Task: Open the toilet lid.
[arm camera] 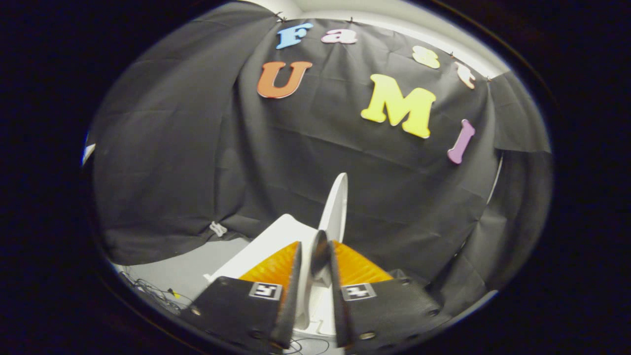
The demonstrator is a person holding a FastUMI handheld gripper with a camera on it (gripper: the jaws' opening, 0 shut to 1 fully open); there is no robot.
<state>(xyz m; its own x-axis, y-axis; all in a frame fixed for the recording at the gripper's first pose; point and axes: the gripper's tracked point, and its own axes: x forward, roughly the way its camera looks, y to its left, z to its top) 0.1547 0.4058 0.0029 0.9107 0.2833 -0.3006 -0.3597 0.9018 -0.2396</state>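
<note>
Nearest us, our gripper (315,249) has its fingers (295,276) closed to a narrow gap, pinching the edge of the white oval plastic toilet lid (336,207), which stands raised, nearly upright, above the white toilet body (268,244) on its left.

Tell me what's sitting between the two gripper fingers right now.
In the gripper view, the raised toilet lid's edge runs between the gripper fingers, which look pinched on it near their tips.

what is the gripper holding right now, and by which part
The gripper pinches the white plastic toilet lid, raised on edge, by its thin front rim.
</note>
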